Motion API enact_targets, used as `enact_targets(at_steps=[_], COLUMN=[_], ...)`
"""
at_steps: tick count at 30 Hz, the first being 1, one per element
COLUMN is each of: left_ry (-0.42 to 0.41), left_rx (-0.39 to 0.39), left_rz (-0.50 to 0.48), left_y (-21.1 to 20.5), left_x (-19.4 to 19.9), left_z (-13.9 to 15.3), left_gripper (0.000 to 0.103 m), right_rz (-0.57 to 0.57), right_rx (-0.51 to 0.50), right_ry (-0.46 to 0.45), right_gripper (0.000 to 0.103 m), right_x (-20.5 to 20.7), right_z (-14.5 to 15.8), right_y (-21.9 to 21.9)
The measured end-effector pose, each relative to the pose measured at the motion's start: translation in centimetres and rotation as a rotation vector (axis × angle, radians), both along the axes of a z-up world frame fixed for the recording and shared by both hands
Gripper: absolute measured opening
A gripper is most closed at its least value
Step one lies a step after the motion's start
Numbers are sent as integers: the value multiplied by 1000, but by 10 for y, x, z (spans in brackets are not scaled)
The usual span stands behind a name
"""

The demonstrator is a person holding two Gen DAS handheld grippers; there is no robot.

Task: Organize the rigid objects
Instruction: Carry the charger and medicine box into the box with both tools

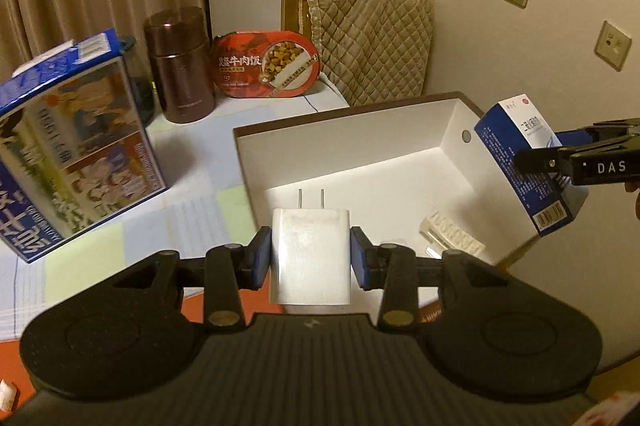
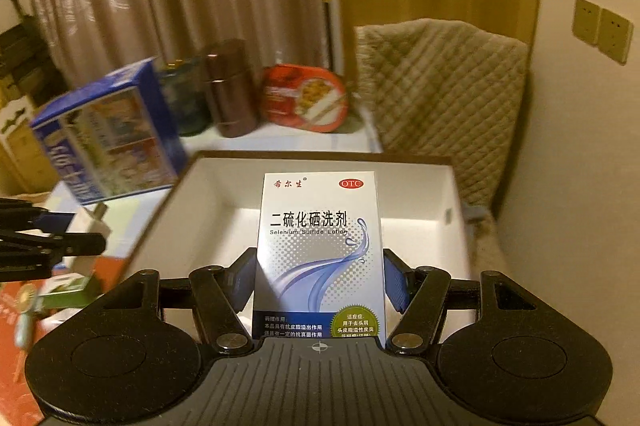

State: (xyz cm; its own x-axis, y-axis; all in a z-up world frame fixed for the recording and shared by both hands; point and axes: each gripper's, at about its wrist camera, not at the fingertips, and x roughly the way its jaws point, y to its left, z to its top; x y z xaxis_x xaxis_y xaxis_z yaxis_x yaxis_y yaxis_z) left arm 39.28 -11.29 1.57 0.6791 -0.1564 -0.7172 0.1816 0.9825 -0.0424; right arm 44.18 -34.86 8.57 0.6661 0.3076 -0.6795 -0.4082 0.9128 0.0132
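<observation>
Over the open white box, the left gripper clamps a hard, smooth charger by its flat sides; the right gripper squeezes a light, crushable lotion carton.

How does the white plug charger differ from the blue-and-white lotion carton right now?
The white plug charger is plain, squat and two-pronged; the blue-and-white lotion carton is taller and printed. The left gripper holds the charger, the right gripper the carton. Both are clamped at their sides above the open white box.
</observation>
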Motion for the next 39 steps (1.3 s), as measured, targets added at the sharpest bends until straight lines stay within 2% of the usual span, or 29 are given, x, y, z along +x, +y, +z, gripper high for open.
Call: enact_targets(at_steps=[8,13,18,26,31,39], left_ry=[96,144,171,186,193,190], left_rx=[18,34,44,60,71,103], left_rz=[14,18,22,21,18,-7], left_y=[-20,-27,-29,-32,-34,-40], left_x=[45,60,68,79,84,89], left_z=[-36,-57,-67,-76,-81,-88], left_gripper=[36,36,36,36,36,36], right_rz=[-34,-35,-29,5,-10,-25], right_rx=[-92,-144,-170,-228,-214,-176], right_ry=[62,121,149,171,180,187], right_gripper=[61,61,61,62,67,69], right_x=[50,70,80,90,94,94], right_z=[-35,-64,-80,-94,-95,-92], right_y=[-16,-17,-14,-7,-11,-17])
